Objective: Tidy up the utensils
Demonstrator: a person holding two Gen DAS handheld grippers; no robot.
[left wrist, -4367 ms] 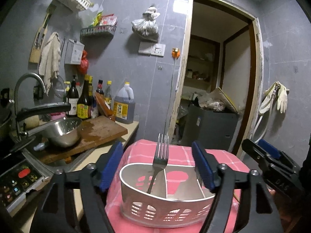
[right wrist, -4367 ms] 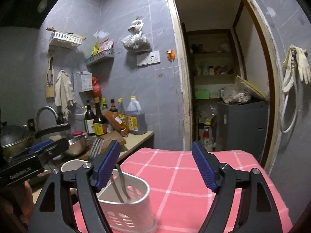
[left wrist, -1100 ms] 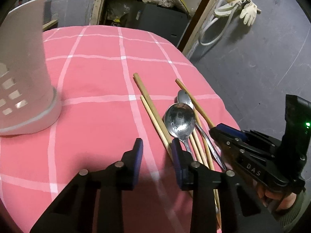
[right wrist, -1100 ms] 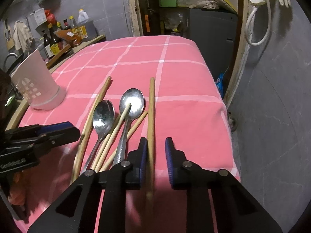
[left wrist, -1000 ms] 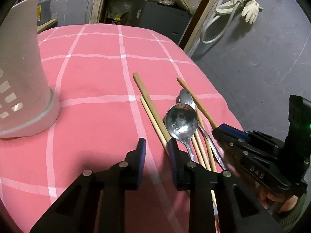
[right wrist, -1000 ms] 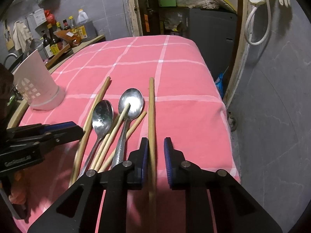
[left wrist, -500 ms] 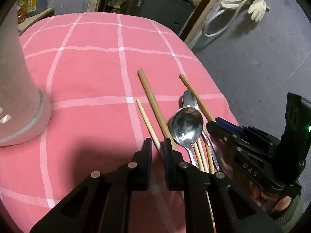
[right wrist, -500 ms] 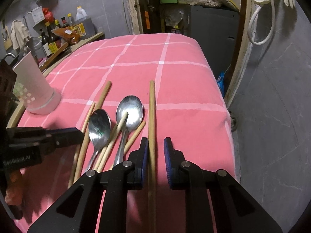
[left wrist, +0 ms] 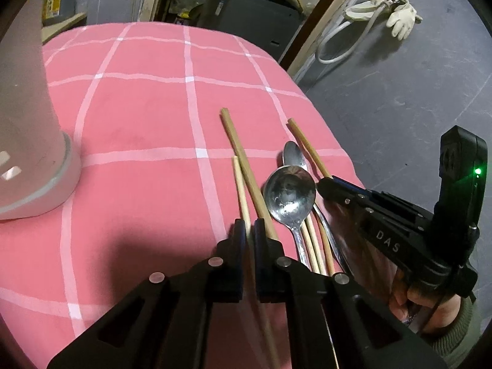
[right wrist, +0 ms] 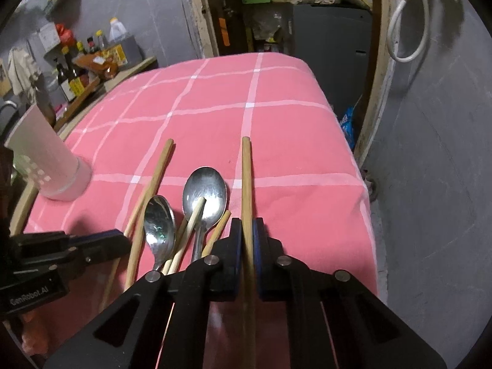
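Half a second ago the left gripper [left wrist: 249, 226] had a narrow gap around a thin pale wooden chopstick [left wrist: 239, 186]; now its blue-padded jaws have drawn in and pinch that chopstick low on its length. The right gripper [right wrist: 247, 227] stays clamped on a thicker tan wooden chopstick [right wrist: 245, 178], whose tip points away over the pink checked table [right wrist: 276, 129]. Between the two grippers lie two steel spoons [right wrist: 204, 196] with more chopsticks crossed over and beside them, all close together near the table's front edge. The white perforated plastic utensil holder [left wrist: 27, 123] stands well apart at the left
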